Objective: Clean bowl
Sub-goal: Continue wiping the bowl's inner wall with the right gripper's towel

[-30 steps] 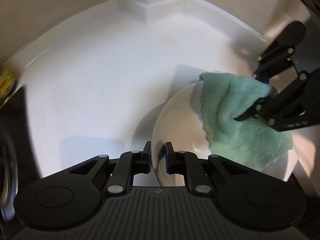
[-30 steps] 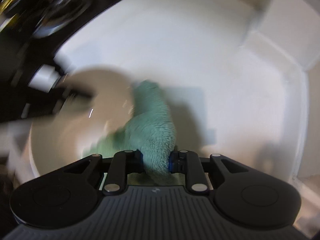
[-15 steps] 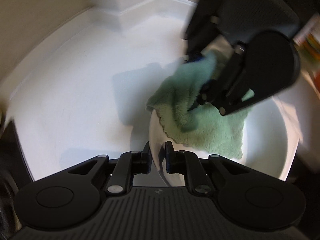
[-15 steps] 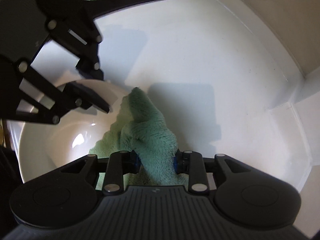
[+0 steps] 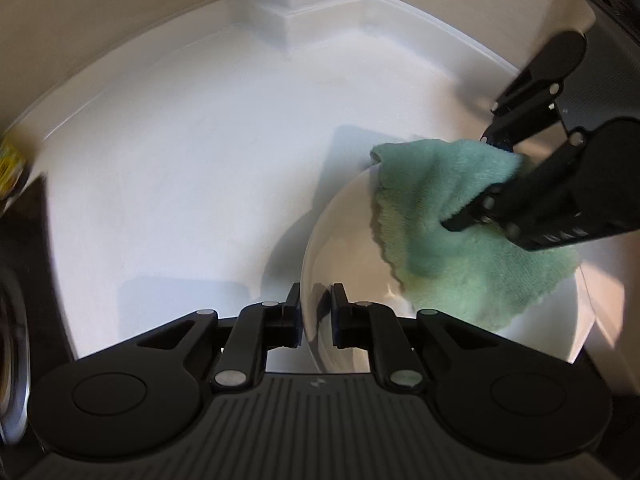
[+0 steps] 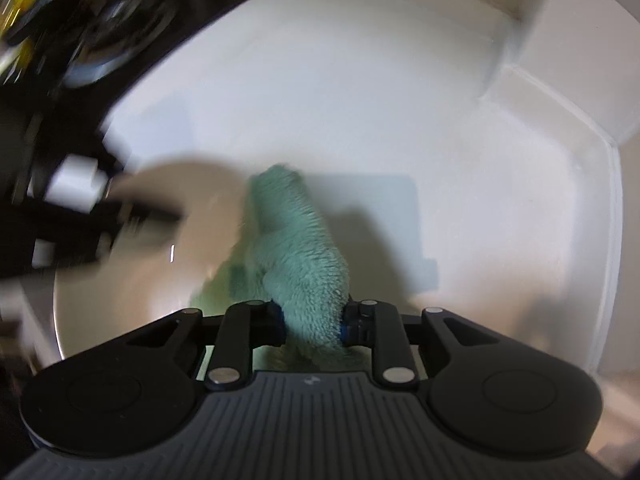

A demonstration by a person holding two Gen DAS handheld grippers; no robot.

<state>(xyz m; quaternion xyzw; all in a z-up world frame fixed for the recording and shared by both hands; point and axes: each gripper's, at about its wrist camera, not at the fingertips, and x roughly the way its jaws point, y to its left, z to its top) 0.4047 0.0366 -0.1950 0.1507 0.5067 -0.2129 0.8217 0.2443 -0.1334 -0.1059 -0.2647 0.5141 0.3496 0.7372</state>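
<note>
A white bowl sits on the white counter at the right of the left wrist view. My left gripper is shut on its near rim. My right gripper reaches in from the right, shut on a green cloth that lies across the bowl's inside and far rim. In the blurred right wrist view the right gripper pinches the cloth over the bowl, with the left gripper at the left.
The white counter ends at a raised back wall with a corner post. A dark stove top with blurred items lies at the far left of the right wrist view.
My right gripper has swung the cloth back from the near-left inside of the bowl to its far right side. The left gripper keeps its hold on the rim.
</note>
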